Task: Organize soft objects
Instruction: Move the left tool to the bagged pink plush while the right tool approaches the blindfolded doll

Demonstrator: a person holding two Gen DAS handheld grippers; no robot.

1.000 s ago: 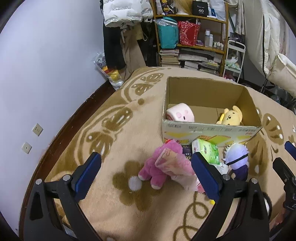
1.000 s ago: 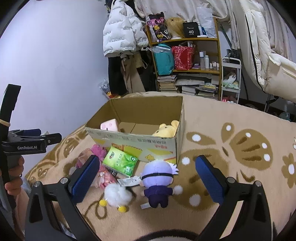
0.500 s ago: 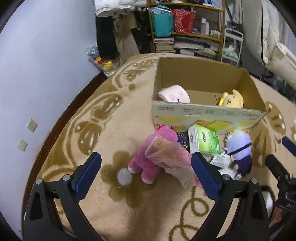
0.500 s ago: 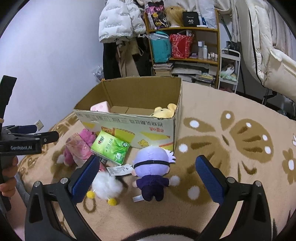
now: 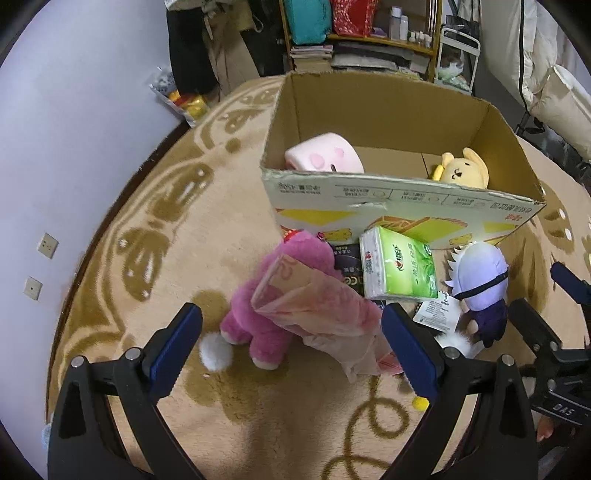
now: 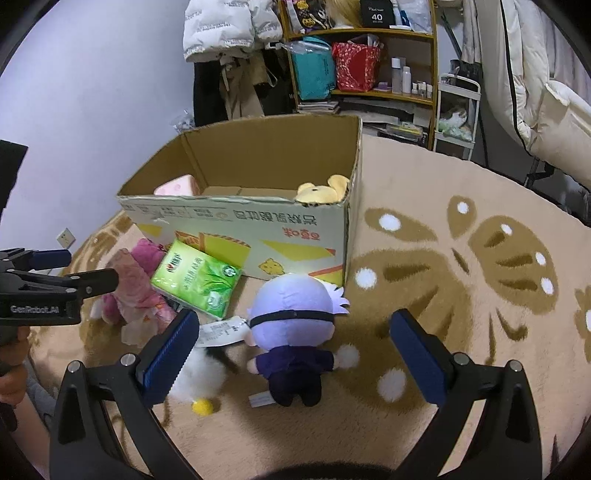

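Both tongs, spread wide and empty, have dropped closer over half a second: left tongs (image 5: 291, 347) frame the pink plush (image 5: 273, 314), right tongs (image 6: 291, 352) the purple-haired doll (image 6: 291, 332) at lower centre, apparently pickups for the cardboard box (image 6: 236, 225) behind.

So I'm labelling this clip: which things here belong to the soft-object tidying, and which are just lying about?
Job: cardboard box; pink plush; purple-haired doll; white pompom toy; tissue pack; yellow plush and pink cushion, already boxed.

Lying about: shelf; white jacket; rug.
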